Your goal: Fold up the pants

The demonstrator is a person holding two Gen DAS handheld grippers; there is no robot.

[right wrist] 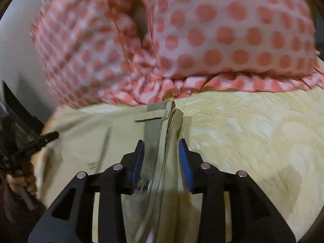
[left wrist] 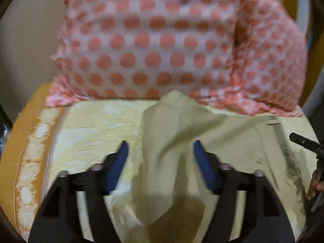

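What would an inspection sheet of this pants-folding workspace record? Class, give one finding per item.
Surface: yellow textured bedspread, orange border at its left edge.
Job's things: khaki pants lying flat; waistband runs between the right gripper's jaws.
Clutter: polka-dot pillows lean at the far edge, their frill touching the pants.
Grippers: left gripper open over a fabric fold; right gripper open, straddling the waistband.
Cables: nothing seen.
Surroundings: pale wall behind the pillows; image blurred.

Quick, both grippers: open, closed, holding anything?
Left gripper: open, pants fabric between the jaws.
Right gripper: open, astride the waistband.
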